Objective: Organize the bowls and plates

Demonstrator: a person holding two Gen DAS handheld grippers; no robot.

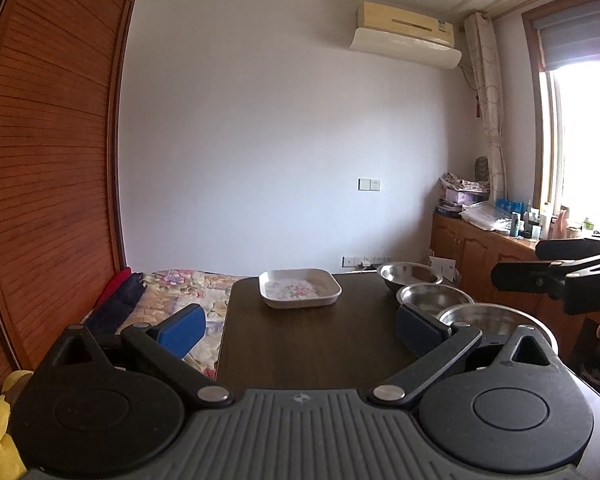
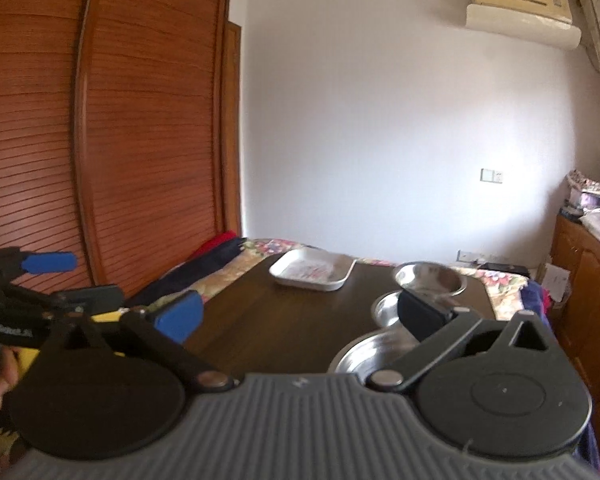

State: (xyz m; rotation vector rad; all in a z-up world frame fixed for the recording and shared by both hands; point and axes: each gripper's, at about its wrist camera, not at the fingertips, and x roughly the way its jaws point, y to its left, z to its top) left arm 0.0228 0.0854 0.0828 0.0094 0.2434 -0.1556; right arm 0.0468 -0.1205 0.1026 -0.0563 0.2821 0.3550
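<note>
- Left gripper [image 1: 300, 330]: jaws spread wide, nothing between the pads. It points across the dark counter [image 1: 300, 344], tilted slightly downward.
- Right gripper [image 2: 306, 314]: jaws at full spread, empty. No pad touches a bowl, though the right-hand pad overlaps the bowl row in its own view.
- Tray [image 1: 299, 288]: white, squarish, floral inside, sits alone toward the far edge of the counter, centre-left. Upright, empty.
- Three steel bowls stand in a line along the counter's right side, running near to far: near bowl [image 2: 370, 354], middle bowl [image 2: 386, 308], far bowl [image 2: 430, 278]. Not nested; neighbouring rims look close, contact cannot be told.
- Key relation: the bowl row lies ahead and to the right of both jaws, its long axis running away from the person. The right gripper is nearer; the near bowl sits just below and ahead of its right-hand pad.
- The tray lies straight ahead of the left gripper, well apart, with bare counter between.
- Judgement: sorting is at an early stage, since no bowl is stacked. A likely next step is the right jaws taking a bowl rim to nest it into a neighbour.
- Risk, judged: thin, slick steel rims may slip or tip under a side pinch.
- Bed [image 1: 188, 292] with floral cover lies just past the counter's left edge.
</note>
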